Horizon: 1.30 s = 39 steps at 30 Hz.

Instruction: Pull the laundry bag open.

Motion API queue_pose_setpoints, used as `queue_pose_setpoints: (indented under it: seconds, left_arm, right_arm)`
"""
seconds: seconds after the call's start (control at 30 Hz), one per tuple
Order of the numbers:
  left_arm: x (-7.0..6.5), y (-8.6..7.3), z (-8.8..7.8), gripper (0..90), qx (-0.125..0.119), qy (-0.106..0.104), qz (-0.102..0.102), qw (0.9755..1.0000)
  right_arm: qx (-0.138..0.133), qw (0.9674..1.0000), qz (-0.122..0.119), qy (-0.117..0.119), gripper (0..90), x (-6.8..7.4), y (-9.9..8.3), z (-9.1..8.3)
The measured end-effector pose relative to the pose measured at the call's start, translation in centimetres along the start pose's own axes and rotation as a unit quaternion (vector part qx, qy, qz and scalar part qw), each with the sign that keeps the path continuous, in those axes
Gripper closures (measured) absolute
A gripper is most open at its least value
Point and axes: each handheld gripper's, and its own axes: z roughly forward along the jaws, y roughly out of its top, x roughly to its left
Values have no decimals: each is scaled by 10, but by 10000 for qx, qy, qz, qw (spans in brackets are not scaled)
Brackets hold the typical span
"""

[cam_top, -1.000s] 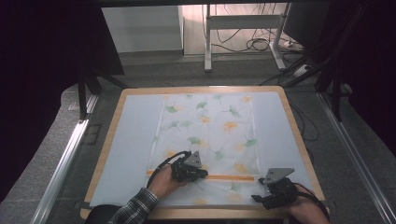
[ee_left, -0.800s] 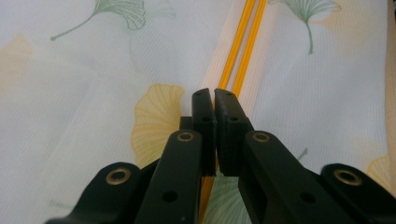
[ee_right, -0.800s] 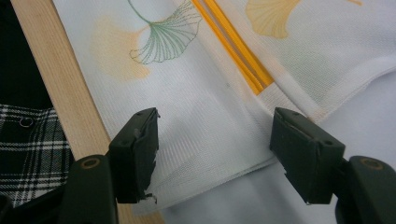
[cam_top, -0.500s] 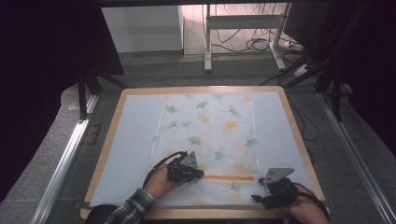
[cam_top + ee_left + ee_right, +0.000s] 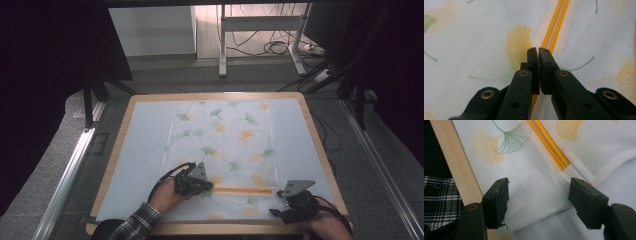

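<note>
A thin white cloth [image 5: 225, 150] with leaf pictures is lying flat on the counter [image 5: 310, 125], running from the near edge toward the far side. An orange stripe [image 5: 243, 190] is crossing the cloth near the person's end, going side to side between the two hands.

The left gripper [image 5: 196, 182] is sitting at the left end of that stripe. In the left gripper view its jaws are pressed together with the orange stripe [image 5: 554, 25] running away right from their tips. I cannot tell if any cloth is pinched between them.

The right gripper [image 5: 295, 202] is waiting at the near right corner of the cloth, and its jaws are standing wide apart. In the right gripper view the cloth's corner [image 5: 541, 202] is lying just between and ahead of the jaws, beside the wooden edge [image 5: 456, 167]. The stripe's right end [image 5: 560, 163] is just past them, so the right hand looks nearer to grab that corner.
</note>
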Motion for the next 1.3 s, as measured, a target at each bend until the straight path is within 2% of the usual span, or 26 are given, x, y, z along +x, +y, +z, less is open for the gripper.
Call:
queue_pose_setpoints:
  seconds: [0.43,0.87,1.3]
  left_arm:
    - [1,-8,-7,879,44,73,-69,9999]
    - [4,-27,-22,877,84,244,-267,9993]
    - [6,-41,-33,878,144,389,-344,9985]
  right_arm:
    - [0,10000,3,4,325,0,0,0]
    - [2,10000,-3,-1,326,0,0,0]
    - [6,10000,-5,0,325,0,0,0]
